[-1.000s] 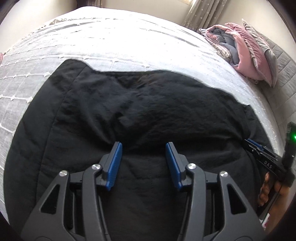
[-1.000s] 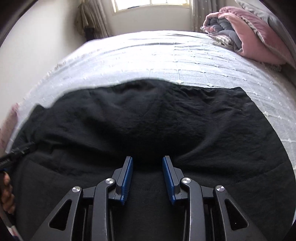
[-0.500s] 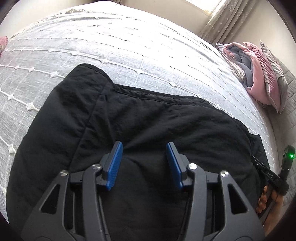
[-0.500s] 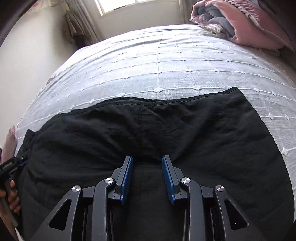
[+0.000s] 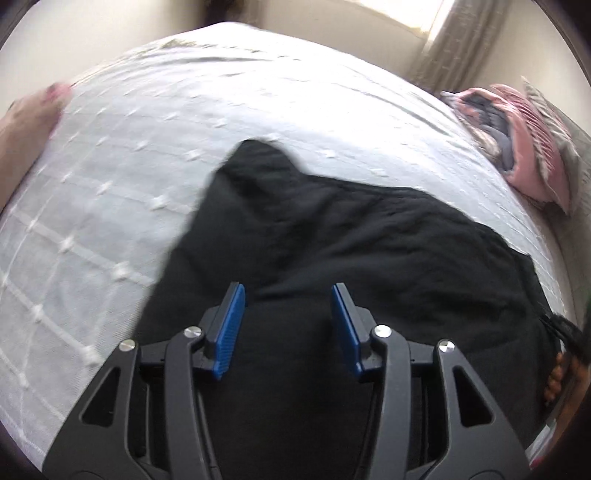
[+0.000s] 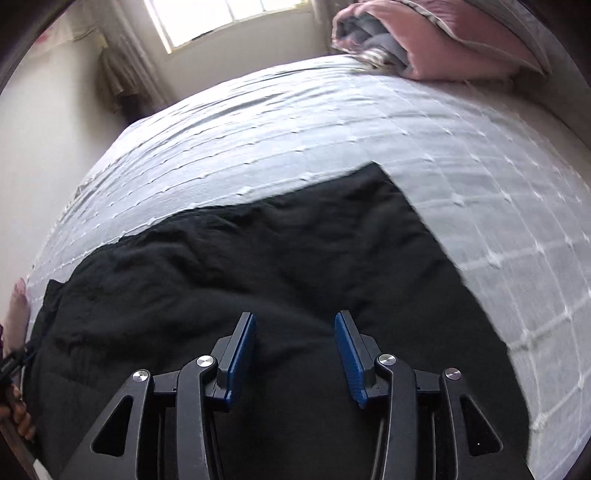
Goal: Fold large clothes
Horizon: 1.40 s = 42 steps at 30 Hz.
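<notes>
A large black garment (image 5: pixel 351 240) lies spread flat on the white quilted bed (image 5: pixel 147 129); it also shows in the right wrist view (image 6: pixel 258 258). My left gripper (image 5: pixel 288 317) is open and empty, hovering over the garment's near left part. My right gripper (image 6: pixel 294 343) is open and empty, over the garment's near right part. The right gripper's tip shows at the far right edge of the left wrist view (image 5: pixel 565 332). The left gripper's tip shows at the left edge of the right wrist view (image 6: pixel 14 362).
A rolled pink and grey blanket with pillows (image 6: pixel 424 40) lies at the head of the bed, also seen in the left wrist view (image 5: pixel 517 136). A window (image 6: pixel 221 18) and curtains stand behind the bed. A pink object (image 5: pixel 29 110) sits at the bed's left edge.
Both grippers have pulled outward, the left one leftward and the right one rightward. More white bedspread shows beside the garment in each view. Both stay open.
</notes>
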{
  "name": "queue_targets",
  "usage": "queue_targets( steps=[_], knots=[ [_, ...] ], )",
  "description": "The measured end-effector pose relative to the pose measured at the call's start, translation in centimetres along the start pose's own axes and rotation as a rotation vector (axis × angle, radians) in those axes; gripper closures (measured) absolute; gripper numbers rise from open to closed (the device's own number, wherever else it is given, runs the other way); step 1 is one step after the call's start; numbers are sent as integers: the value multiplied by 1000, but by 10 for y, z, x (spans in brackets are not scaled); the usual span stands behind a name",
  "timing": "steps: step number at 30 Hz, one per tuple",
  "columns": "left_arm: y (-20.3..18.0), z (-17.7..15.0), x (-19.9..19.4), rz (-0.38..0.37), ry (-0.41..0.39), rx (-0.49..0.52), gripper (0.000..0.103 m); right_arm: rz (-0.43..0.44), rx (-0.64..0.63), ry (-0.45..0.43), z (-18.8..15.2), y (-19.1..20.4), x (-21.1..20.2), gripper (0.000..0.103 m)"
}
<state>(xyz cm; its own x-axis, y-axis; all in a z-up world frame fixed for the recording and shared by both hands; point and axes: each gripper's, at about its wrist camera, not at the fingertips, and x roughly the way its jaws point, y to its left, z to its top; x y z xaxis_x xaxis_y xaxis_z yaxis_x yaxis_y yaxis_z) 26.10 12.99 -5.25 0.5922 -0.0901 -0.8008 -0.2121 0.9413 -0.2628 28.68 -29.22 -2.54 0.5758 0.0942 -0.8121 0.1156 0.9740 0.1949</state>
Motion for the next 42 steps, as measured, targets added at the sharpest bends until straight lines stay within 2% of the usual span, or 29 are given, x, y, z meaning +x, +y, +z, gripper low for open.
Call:
queue_targets(
  steps=[1, 3, 4, 6, 7, 8, 9, 10, 11, 12, 14, 17, 19, 21, 24, 27, 29, 31, 34, 36, 38, 40, 42],
  knots=[
    [10, 0, 2, -1, 6, -27, 53, -24, -9, -2, -2, -6, -6, 59],
    [26, 0, 7, -33, 11, -68, 53, -153, -63, -14, -9, -16, -15, 59],
    [33, 0, 7, -36, 6, -80, 54, -184, -88, -22, -12, -22, -16, 59],
    [36, 0, 8, -22, 4, -71, 54, -142, -45, -16, -17, -43, -17, 60],
    [35, 1, 8, -11, 5, -60, 54, -115, 11, -21, -16, -55, -20, 70],
    [35, 1, 7, -1, 6, -55, 54, -117, 51, -27, -15, -64, -23, 74],
    [35, 2, 5, 10, 11, -48, 54, -174, 71, -34, -15, -68, -26, 72],
    [35, 2, 3, 21, 13, -45, 54, -243, 72, -41, -16, -69, -30, 66],
    [35, 3, -2, 40, 18, -41, 54, -296, 71, -53, -15, -66, -33, 66],
    [35, 3, -7, 51, 19, -39, 54, -304, 70, -68, -14, -64, -40, 66],
    [31, 3, -28, 29, 3, -42, 54, -251, 71, -105, -10, -55, -55, 66],
    [8, -6, -54, -57, -2, 2, 52, -113, -8, -121, -8, -8, -66, 63],
    [-21, -18, -66, -60, -17, 69, 50, -5, -105, -103, -17, 45, -66, 53],
    [-45, -33, -71, -71, -10, 124, 49, 90, -230, -62, -37, 101, -63, 50],
    [-58, -49, -64, -97, 53, 116, 49, 115, -389, -3, -68, 164, -57, 50],
    [-41, -59, -43, -90, 157, 47, 49, 55, -493, 53, -99, 190, -47, 50],
    [-19, -62, -40, -134, 168, -19, 50, 31, -487, 59, -106, 182, -49, 50],
    [-1, -62, -44, -199, 165, -68, 50, 16, -414, 57, -104, 159, -58, 50],
    [17, -64, -58, -162, 115, -95, 50, -41, -332, 49, -99, 114, -67, 50],
    [23, -68, -62, -177, 118, -100, 50, -77, -262, 66, -98, 75, -70, 50],
    [31, -72, -68, -159, 106, -109, 50, -126, -191, 73, -96, 44, -71, 50],
    [40, -74, -70, -168, 103, -117, 50, -117, -97, 68, -95, 10, -77, 50],
    [45, -81, -74, -167, 94, -116, 50, -31, -8, 54, -95, -16, -86, 50]
  ],
)
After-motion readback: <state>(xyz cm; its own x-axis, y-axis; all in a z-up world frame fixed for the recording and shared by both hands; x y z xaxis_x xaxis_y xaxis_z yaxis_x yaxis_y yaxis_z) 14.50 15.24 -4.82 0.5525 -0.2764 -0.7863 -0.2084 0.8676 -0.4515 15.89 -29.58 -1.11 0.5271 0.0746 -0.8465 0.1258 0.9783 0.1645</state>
